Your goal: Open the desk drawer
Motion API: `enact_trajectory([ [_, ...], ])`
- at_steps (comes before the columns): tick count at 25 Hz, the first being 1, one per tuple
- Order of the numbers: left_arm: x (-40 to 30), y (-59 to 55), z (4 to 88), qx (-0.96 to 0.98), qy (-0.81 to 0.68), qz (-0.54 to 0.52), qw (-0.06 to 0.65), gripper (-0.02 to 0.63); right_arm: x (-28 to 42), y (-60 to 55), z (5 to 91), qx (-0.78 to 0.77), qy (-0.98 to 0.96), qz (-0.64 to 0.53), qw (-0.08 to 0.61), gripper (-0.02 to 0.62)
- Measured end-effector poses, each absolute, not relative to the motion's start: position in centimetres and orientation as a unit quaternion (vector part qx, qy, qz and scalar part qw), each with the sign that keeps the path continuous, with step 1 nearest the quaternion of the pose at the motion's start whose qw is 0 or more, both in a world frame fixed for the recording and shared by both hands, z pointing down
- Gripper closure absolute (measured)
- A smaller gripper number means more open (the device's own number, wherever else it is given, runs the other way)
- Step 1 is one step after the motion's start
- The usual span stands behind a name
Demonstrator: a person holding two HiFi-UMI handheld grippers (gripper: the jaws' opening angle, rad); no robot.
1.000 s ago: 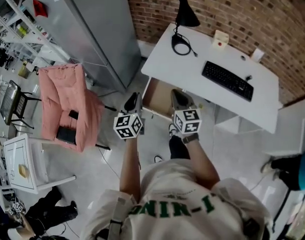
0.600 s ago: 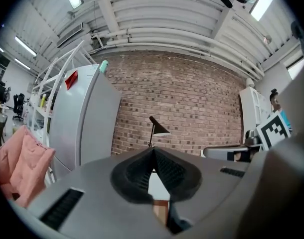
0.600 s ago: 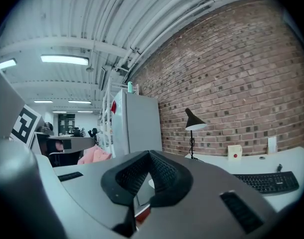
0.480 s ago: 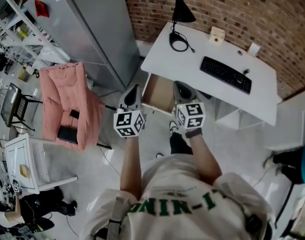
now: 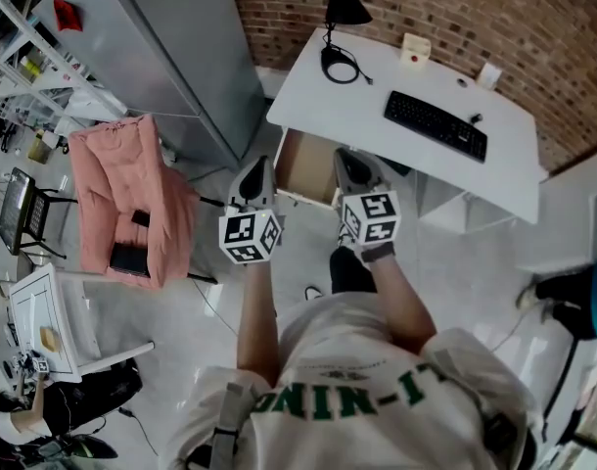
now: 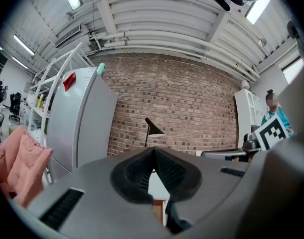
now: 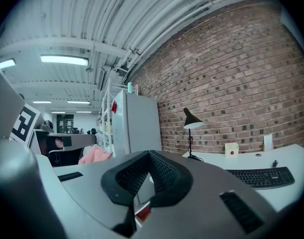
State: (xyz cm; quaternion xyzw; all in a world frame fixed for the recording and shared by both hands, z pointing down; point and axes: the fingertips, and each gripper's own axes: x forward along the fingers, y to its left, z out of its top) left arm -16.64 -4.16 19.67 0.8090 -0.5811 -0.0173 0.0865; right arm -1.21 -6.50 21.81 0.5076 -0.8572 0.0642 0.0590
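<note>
Jaws of left tool [image 6: 153, 152] and right tool [image 7: 149, 156] meet, both empty.

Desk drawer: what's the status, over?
Left claw shut, empty. Right claw shut, empty. Desk drawer stands open. No obstruction seen.

The head view looks steeply down from above the person's shoulders, well clear of the desk [image 5: 308, 111], with the left gripper [image 5: 254, 179] and the right gripper [image 5: 352, 169] under it. The left gripper view sits just behind its own jaws and faces level at the brick wall [image 6: 182, 108], with the lamp [image 6: 153, 128] at the desk's far left corner straight ahead. The right gripper view faces the same wall from further right, taking in the keyboard [image 7: 261, 176] toward the desk's right end. All three share lamp, wall and the tall grey cabinet [image 5: 171, 37]. In the left gripper view the desk's top is probably mostly hidden behind the jaws.
</note>
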Motion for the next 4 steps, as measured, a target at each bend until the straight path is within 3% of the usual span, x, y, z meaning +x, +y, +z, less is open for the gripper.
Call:
enact_trajectory([
  [4, -17.9, -4.6, 21.1, 0.809, -0.582, -0.024, 0.079, 0.604, -2.6, -7.1, 23.7, 0.499, -0.863, 0.061, 0.051, 0.591],
])
